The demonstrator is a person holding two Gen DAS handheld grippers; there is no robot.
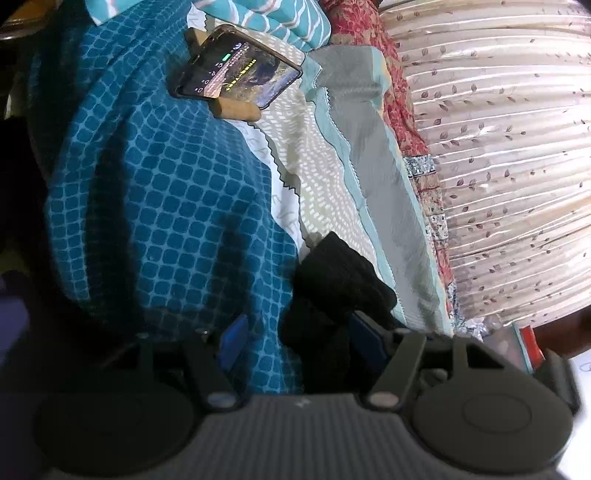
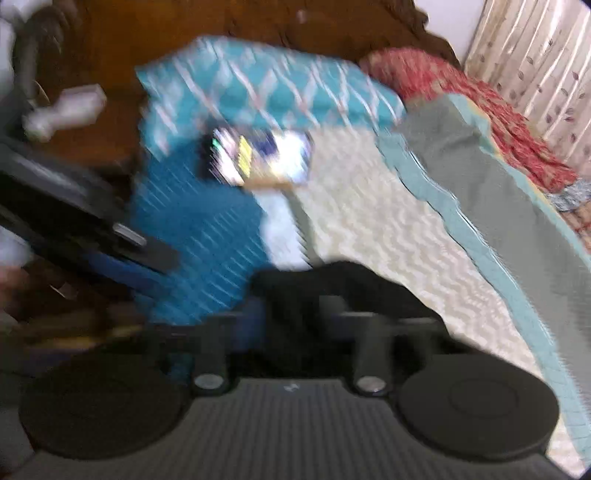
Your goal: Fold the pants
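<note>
The pants are black cloth. In the left wrist view a bunched fold of the pants (image 1: 340,280) sits between the blue-padded fingers of my left gripper (image 1: 299,343), which is shut on it above the bed. In the blurred right wrist view my right gripper (image 2: 295,317) is shut on the black pants (image 2: 332,284), held over the bed. The left gripper (image 2: 122,258) shows at the left of that view. The rest of the pants is hidden below the grippers.
The bed has a blue checked sheet (image 1: 147,192), a white patterned strip (image 1: 325,177) and a grey band (image 1: 365,147). A phone (image 1: 240,70) leans on a wooden stand near teal pillows (image 2: 266,85). Curtains (image 1: 498,147) hang at the right. A wooden headboard (image 2: 221,22) stands behind.
</note>
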